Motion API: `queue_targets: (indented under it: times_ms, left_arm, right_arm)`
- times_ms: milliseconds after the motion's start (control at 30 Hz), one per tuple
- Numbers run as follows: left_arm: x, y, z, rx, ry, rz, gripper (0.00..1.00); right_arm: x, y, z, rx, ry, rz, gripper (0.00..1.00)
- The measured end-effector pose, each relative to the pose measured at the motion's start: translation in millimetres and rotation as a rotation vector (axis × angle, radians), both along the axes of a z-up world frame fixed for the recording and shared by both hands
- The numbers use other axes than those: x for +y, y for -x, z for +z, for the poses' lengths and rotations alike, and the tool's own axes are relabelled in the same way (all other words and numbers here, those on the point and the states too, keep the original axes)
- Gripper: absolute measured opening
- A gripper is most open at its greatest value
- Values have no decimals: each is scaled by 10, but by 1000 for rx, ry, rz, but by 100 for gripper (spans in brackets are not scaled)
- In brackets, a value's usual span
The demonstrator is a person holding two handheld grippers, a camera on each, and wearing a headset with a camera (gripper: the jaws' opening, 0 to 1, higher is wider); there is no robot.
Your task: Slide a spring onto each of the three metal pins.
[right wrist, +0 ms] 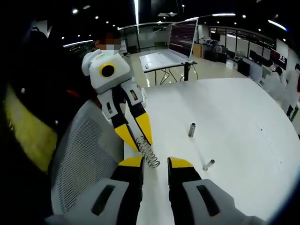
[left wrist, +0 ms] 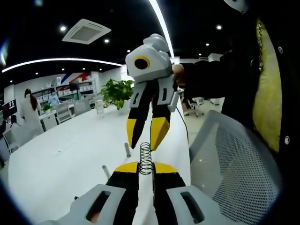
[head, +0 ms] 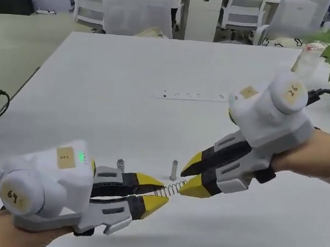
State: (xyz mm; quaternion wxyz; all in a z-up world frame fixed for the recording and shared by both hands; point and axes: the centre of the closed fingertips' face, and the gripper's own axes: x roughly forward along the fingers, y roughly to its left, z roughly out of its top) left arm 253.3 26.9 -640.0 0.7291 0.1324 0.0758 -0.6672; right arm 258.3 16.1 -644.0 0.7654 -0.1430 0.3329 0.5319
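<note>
Your left hand-held gripper point(head: 161, 193) has its jaws drawn narrow and pinches one end of the spring point(head: 173, 189). The coil's long axis lies nearly level and points straight at your right hand-held gripper point(head: 183, 181). That one stands with its jaws parted, and the spring's free end sits at its lower yellow tip. Whether it touches the tip I cannot tell.

The relation that matters is between coil and pin. The nearer pin point(head: 174, 170) stands upright on the white surface point(head: 154, 117), just behind the middle of the spring and between your two tips. A second pin point(head: 120, 165) stands further to your left, close beside the left hand-held gripper's body. Both look bare. Since the coil lies flat and the pins stand up, I judge that you need to swing the spring's axis upright before it can drop over a pin. The right hand-held gripper is well placed to steady the free end.

The right cap point(head: 291, 92) carries a handwritten "26". The left cap point(head: 13, 195) reads something like "69", though I am not sure of it. The print on the tan sticker point(head: 66, 157) is too small to read. A power strip point(head: 190, 95) lies well beyond the pins.
</note>
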Motion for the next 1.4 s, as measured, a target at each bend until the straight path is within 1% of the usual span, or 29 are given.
queue_targets:
  times_ms: [67, 133, 333, 400, 467, 533, 600, 667, 800, 1000, 1033, 1100, 1133, 1167, 1233, 1267, 1333, 1400]
  left_arm:
    - [42, 7, 16, -5, 4, -4, 3]
    - [60, 12, 28, -8, 9, -7, 3]
    - [73, 12, 54, -20, 21, -28, 3]
    - [67, -4, 58, -26, 22, -30, 3]
    - [54, -16, 62, -25, 29, -32, 3]
    - [37, -25, 71, -22, 38, -31, 3]
    - [24, -34, 62, -27, 40, -32, 3]
    - [18, -39, 58, -23, 44, -31, 3]
    - [28, -65, 37, -21, 44, -20, 2]
    - [38, -103, 17, -19, 44, -7, 2]
    - [36, -104, 12, -18, 43, -7, 2]
    - [17, -95, -3, -16, 42, -11, 2]
    - [3, -93, -11, -18, 40, -11, 2]
    - [-2, -92, -13, -18, 40, -10, 2]
    - [-19, -88, -9, -13, 48, -9, 2]
    - [-30, -84, -8, -12, 52, -10, 2]
    - [-44, -83, -19, -15, 52, -9, 2]
    - [-50, -83, -31, -12, 52, -10, 2]
  right_arm:
    - [45, 36, 7, 14, -21, 11, 17]
    - [76, 48, -7, 17, -28, 18, 16]
    - [150, 90, -28, 40, -47, 42, 14]
    - [145, 77, -25, 37, -47, 42, 13]
    - [124, 54, -7, 33, -49, 38, 11]
    - [105, 46, 1, 35, -46, 37, 11]
    - [86, 42, 9, 34, -36, 39, 10]
    - [88, 40, 38, 35, -38, 41, 9]
    - [127, 27, 106, 22, -30, 50, 8]
    - [199, -1, 169, 5, 1, 68, 8]
    - [210, -2, 180, 4, 0, 71, 8]
    - [240, -4, 199, -2, 16, 83, 8]
    - [245, -1, 195, -1, 39, 92, 8]
    - [252, 0, 200, -8, 50, 102, 8]
    - [276, 2, 225, -7, 62, 111, 8]
    - [281, 6, 228, -6, 79, 121, 8]
    - [260, 8, 203, -15, 137, 146, 8]
    - [264, 18, 191, -15, 169, 163, 8]
